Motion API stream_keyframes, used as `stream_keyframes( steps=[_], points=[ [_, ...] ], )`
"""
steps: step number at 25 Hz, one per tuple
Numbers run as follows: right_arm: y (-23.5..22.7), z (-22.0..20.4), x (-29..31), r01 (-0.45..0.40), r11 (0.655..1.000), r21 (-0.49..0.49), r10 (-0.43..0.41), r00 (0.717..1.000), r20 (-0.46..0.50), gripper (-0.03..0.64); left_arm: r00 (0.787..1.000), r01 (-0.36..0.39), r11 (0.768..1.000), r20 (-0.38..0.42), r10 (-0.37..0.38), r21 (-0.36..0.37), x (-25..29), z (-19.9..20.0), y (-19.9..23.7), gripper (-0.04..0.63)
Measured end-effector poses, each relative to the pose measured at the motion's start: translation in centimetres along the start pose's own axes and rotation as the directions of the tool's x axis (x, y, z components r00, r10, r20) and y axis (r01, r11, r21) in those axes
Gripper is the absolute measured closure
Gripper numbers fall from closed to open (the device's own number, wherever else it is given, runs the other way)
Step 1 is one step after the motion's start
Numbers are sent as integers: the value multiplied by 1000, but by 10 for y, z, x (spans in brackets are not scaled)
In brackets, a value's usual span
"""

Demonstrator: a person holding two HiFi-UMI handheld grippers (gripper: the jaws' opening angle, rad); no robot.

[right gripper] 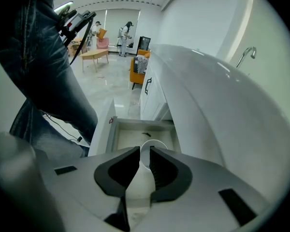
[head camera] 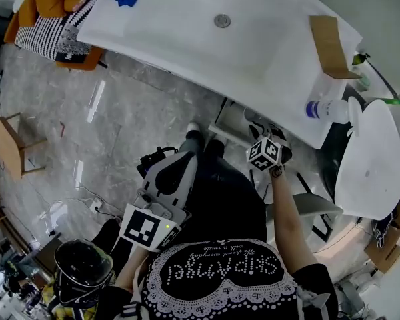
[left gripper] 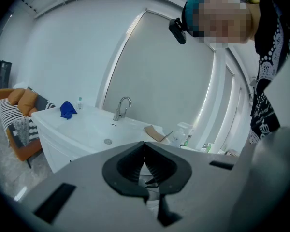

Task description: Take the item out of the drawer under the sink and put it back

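While the right gripper (right gripper: 144, 164) hung over the open drawer (right gripper: 130, 135), its two jaws pinched a white cup-like thing (right gripper: 139, 185). The white thing sat between the pads and stuck out past the tips, toward 12 o'clock. The drawer lay just beyond it, also at 12 o'clock, and its floor looked almost bare, with only a small dark bit on it.

In the head view, that gripper was at about 3 o'clock, low under the edge of the sink (head camera: 187, 32). The left gripper (head camera: 153, 224) was at about 7 o'clock, close to the person's body and far from the drawer. Its jaws were pressed together with nothing in them.

So the drawer was pulled out, and the white thing was up in the air, not lying inside. I think the taking-out part was done or nearly done, but I cannot tell if the thing was going up or coming down. What was left: set it down in the drawer and let go.
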State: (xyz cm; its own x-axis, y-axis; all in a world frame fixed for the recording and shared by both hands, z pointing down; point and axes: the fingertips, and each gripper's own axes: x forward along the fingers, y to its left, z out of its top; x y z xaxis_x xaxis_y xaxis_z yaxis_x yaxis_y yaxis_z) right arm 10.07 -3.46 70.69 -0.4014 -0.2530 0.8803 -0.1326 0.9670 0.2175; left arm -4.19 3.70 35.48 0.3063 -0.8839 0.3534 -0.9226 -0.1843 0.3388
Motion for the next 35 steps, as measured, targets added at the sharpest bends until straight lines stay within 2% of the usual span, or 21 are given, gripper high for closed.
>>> stream_keyframes(
  steps=[16, 20, 24, 29, 35],
  points=[
    [11, -13, 51, -84, 996, 27, 86, 993, -84, 548, 998, -30, 1000, -48, 29, -9, 1, -6, 15, 591],
    [14, -18, 63, -73, 996, 50, 78, 993, -92, 548, 997, -28, 1000, -65, 27, -13, 4, -13, 14, 591],
    [14, -22, 70, -62, 997, 51, 67, 992, -107, 548, 999, -13, 1000, -40, 13, 4, 3, -12, 15, 591],
    [12, -26, 79, -62, 995, 72, 70, 990, -122, 548, 995, -37, 999, -97, 34, -27, 2, -19, 21, 591],
    [10, -29, 87, -66, 996, 58, 74, 989, -129, 548, 993, -46, 998, -115, 42, -36, 1, -25, 23, 591]
  ],
)
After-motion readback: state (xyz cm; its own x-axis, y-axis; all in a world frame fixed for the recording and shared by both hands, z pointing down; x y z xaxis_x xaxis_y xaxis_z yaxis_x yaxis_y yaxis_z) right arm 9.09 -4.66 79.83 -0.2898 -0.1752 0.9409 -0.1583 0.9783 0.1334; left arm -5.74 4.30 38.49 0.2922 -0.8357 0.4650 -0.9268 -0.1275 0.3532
